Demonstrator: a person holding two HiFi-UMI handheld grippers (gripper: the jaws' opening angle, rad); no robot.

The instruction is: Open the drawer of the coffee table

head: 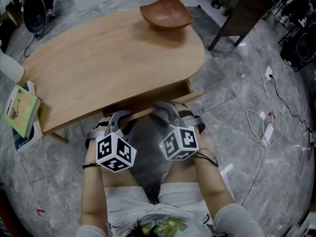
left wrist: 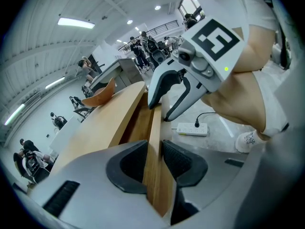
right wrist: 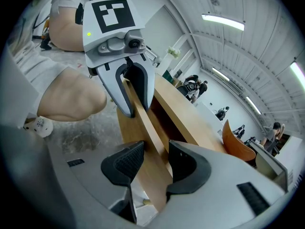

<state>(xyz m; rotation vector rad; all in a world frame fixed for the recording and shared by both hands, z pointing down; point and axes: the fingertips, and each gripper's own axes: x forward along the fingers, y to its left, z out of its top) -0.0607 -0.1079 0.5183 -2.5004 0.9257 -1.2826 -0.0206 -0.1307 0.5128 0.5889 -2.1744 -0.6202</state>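
Together, left tool (left wrist: 153, 157) and right tool (right wrist: 155, 162) pinch the drawer front (left wrist: 155, 123) edge.

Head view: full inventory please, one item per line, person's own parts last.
coffee table: 1, light wood, centre of view
drawer front: 1, light wood, pulled slightly out at the table's near edge
bowl: 1, brown wood, far end of the tabletop
books: 2 stacked, green cover on top, floor left of the table
power strip: 1, white, floor at right among cables
desk: 1, dark, top right
left tongs: 1, grey, closed on the drawer front
right tongs: 1, grey, closed on the drawer front
forearms: 2, bare, bottom of view
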